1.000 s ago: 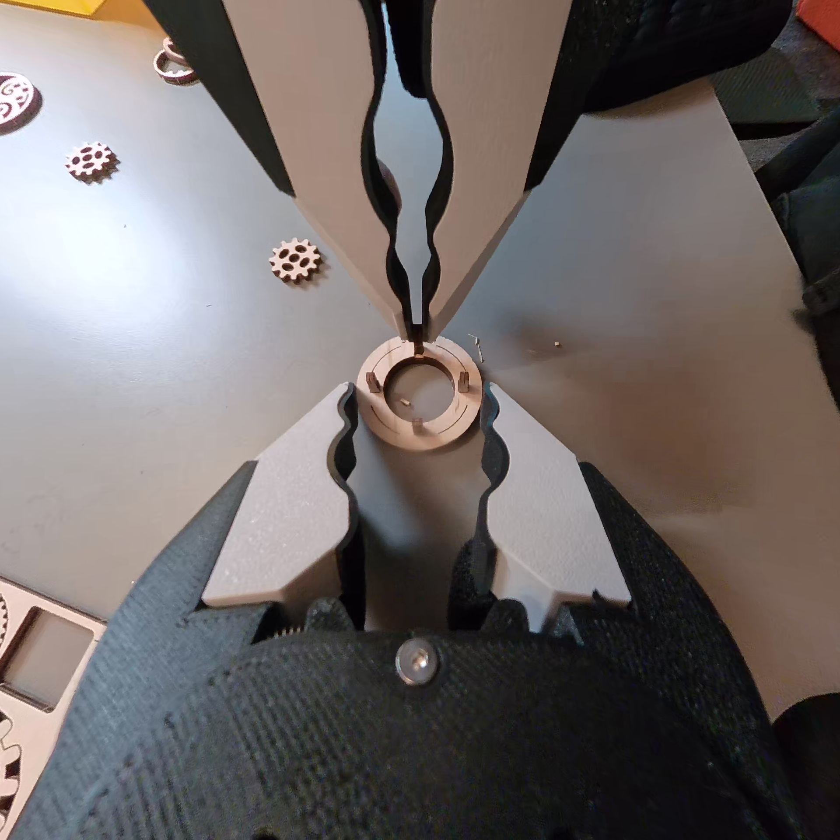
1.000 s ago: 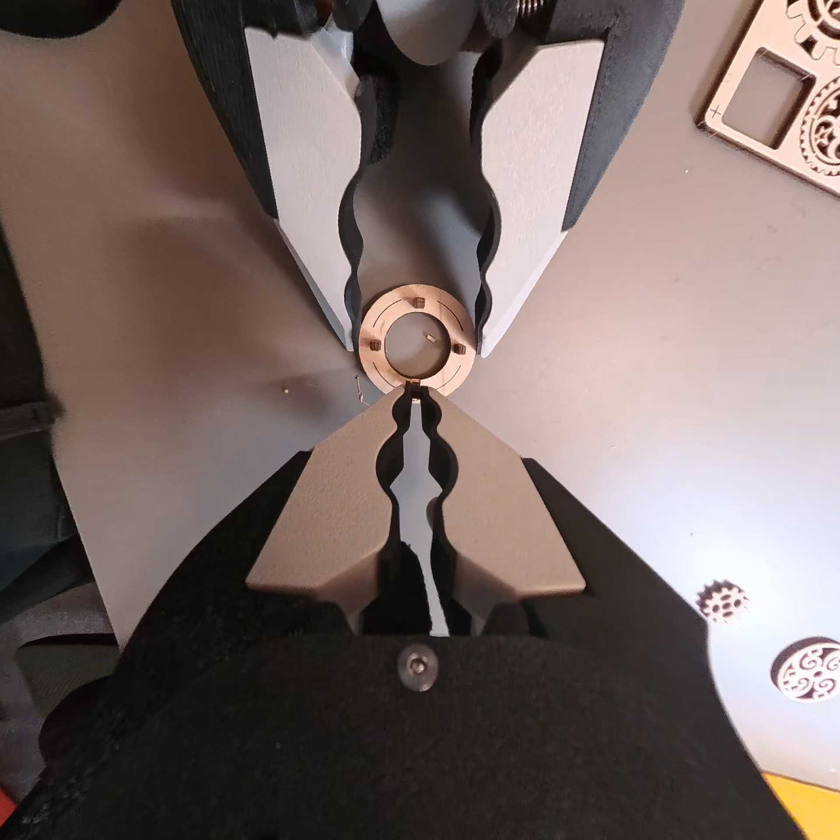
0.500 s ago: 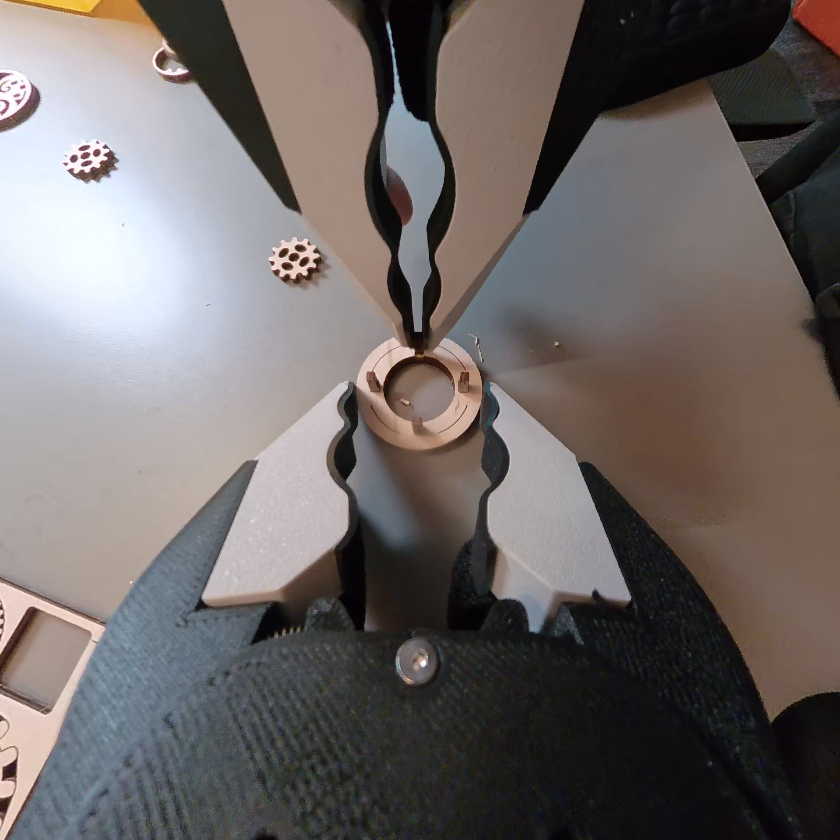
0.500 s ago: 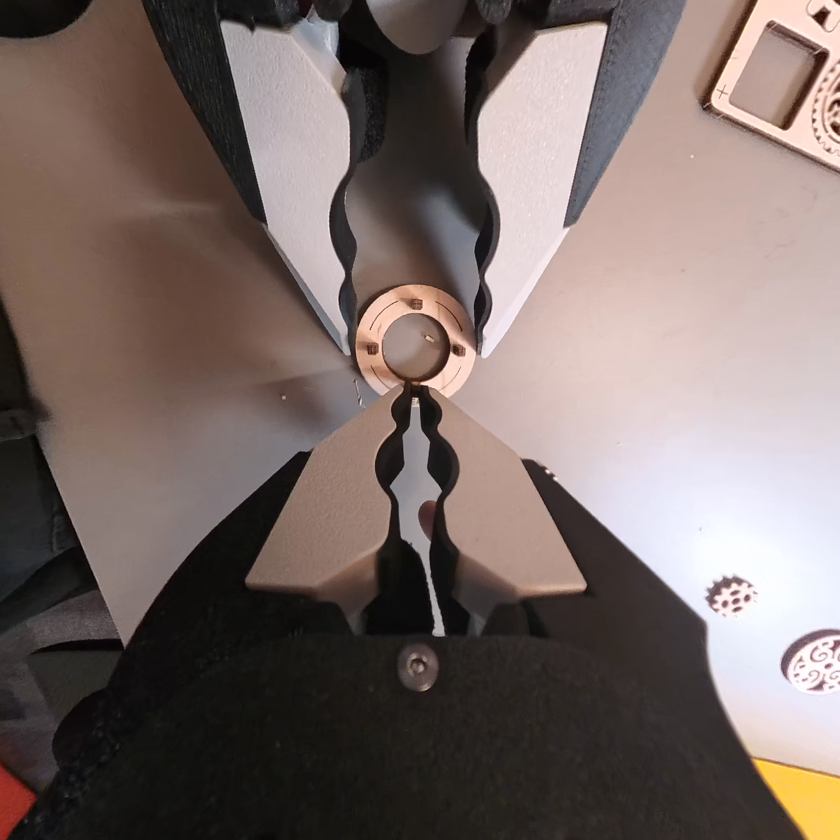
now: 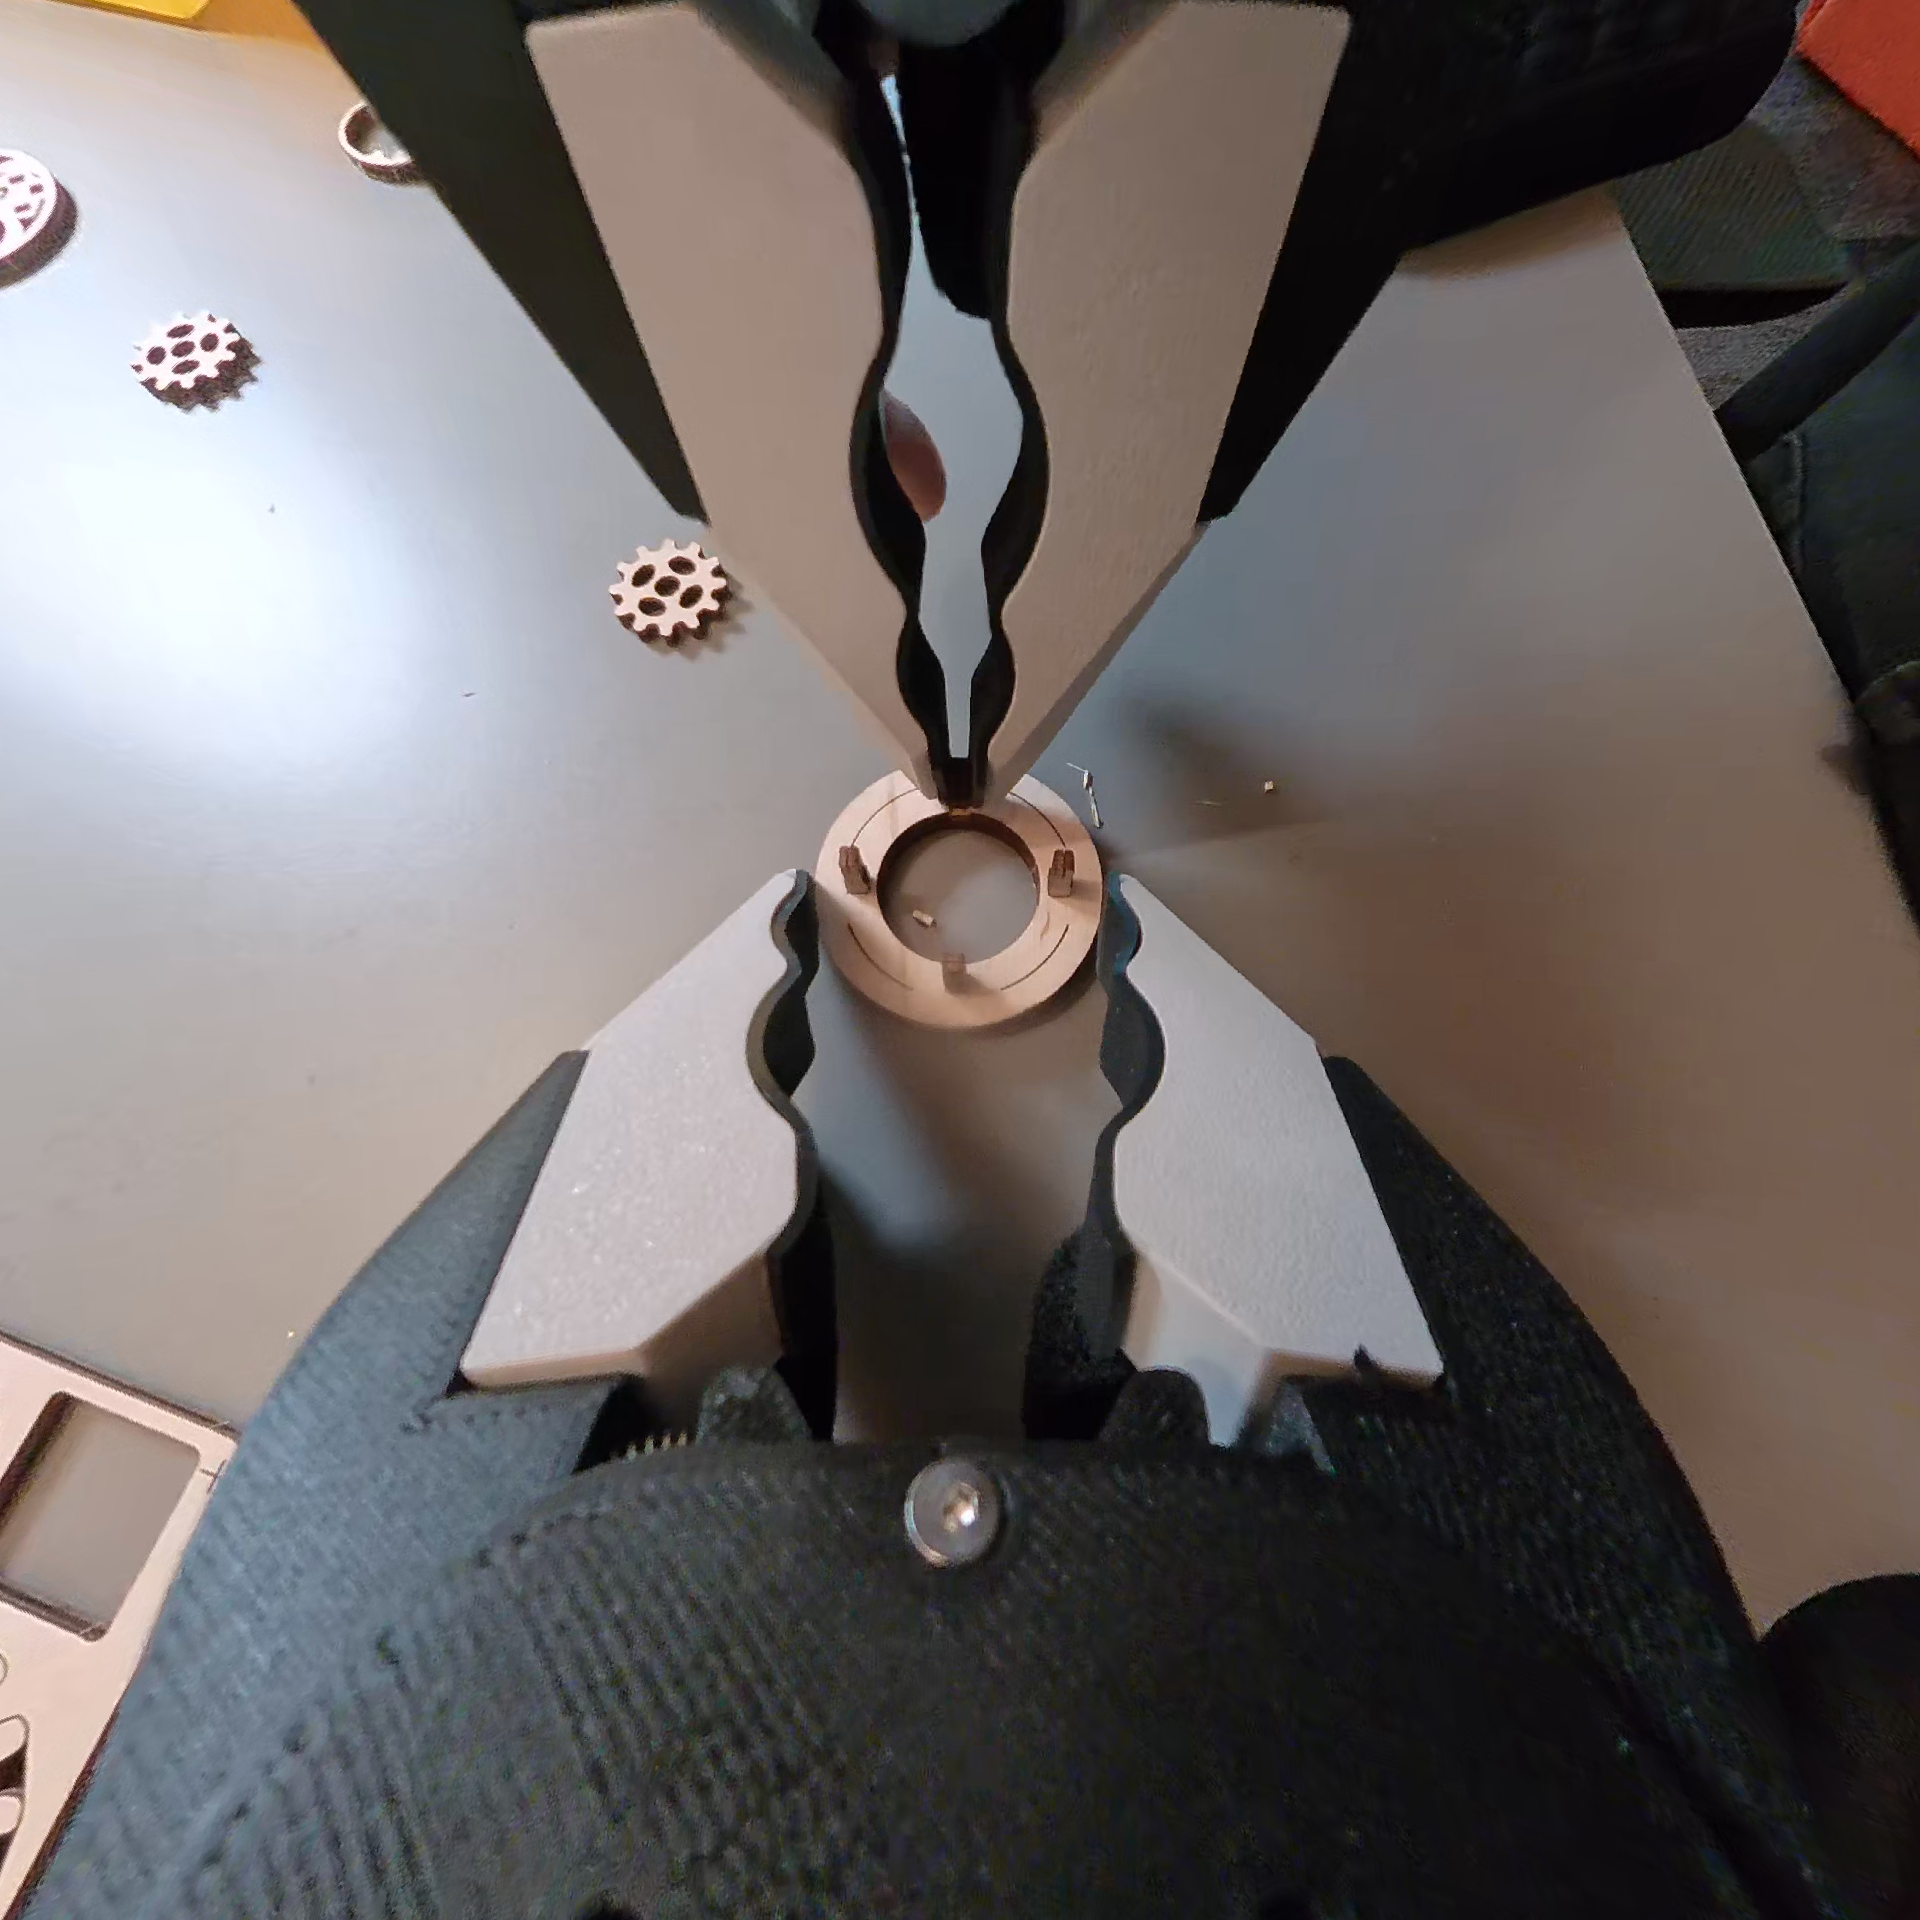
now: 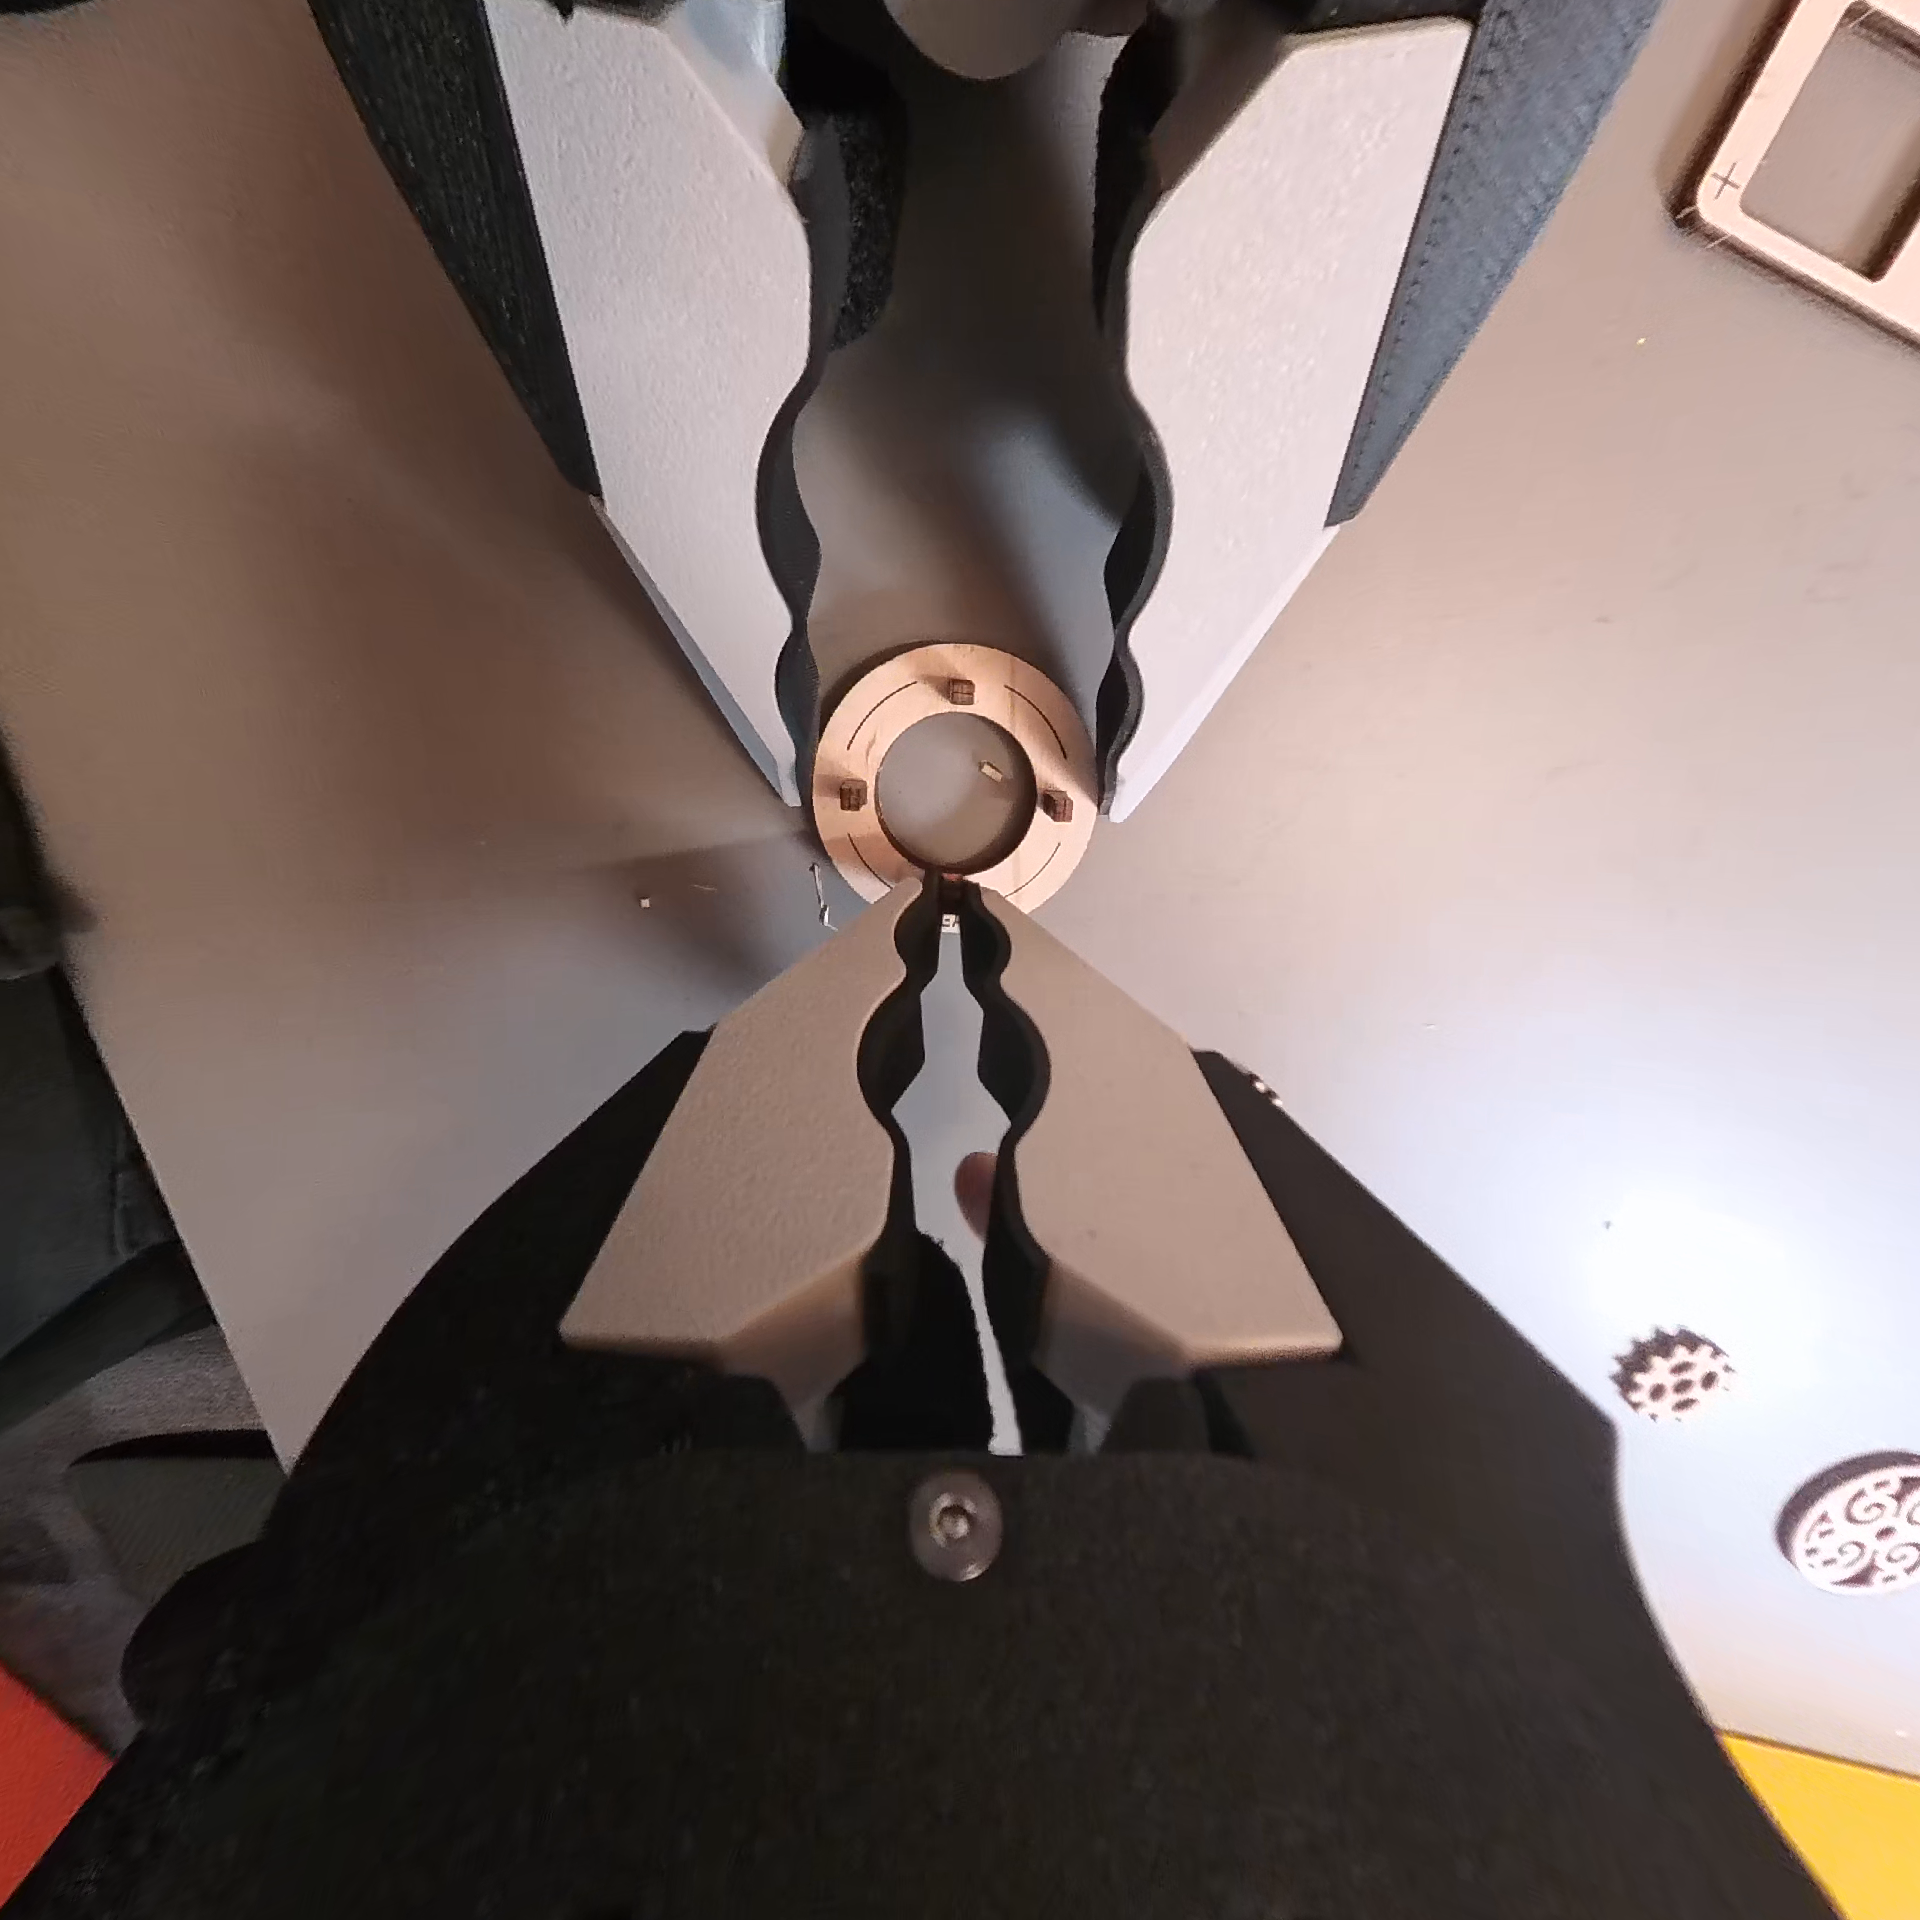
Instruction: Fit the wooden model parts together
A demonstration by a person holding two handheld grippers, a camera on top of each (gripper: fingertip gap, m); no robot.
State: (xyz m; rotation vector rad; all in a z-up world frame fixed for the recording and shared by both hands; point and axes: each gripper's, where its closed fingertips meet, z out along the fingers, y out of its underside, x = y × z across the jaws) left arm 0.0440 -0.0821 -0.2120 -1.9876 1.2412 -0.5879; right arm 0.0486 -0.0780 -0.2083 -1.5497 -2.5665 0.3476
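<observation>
A flat wooden ring [image 5: 1013,987] lies on the grey table [image 5: 312,831]. Three small pegs stand in its slots, one of them at the left [image 5: 852,868]. My left gripper [image 5: 956,894] clasps the ring by its two sides, fingertips against the outer edge. My right gripper [image 6: 948,899] is shut on a small wooden peg [image 6: 948,921] and holds it down at the ring's rim [image 6: 1044,717], on the side away from the left gripper. It enters the left wrist view [image 5: 958,784] from the top. A tiny loose chip [image 6: 992,771] lies inside the ring's hole.
Two small gears [image 5: 670,597] [image 5: 194,358], an ornate disc [image 5: 21,213] and a small ring [image 5: 374,140] lie on the left. A cut-out wooden sheet [image 5: 94,1475] is near the left gripper's base. Splinters [image 5: 1086,800] lie beside the ring. The table edge [image 5: 1766,571] runs on the right. The tips of both grippers are at nearly the same place. From the left gripper's tips to the ornate disc [image 5: 21,213] is close to 25 cm.
The right gripper has tipped up more steeply over the ring, its tips staying at the rim slot. The left gripper and the ring have not moved.
</observation>
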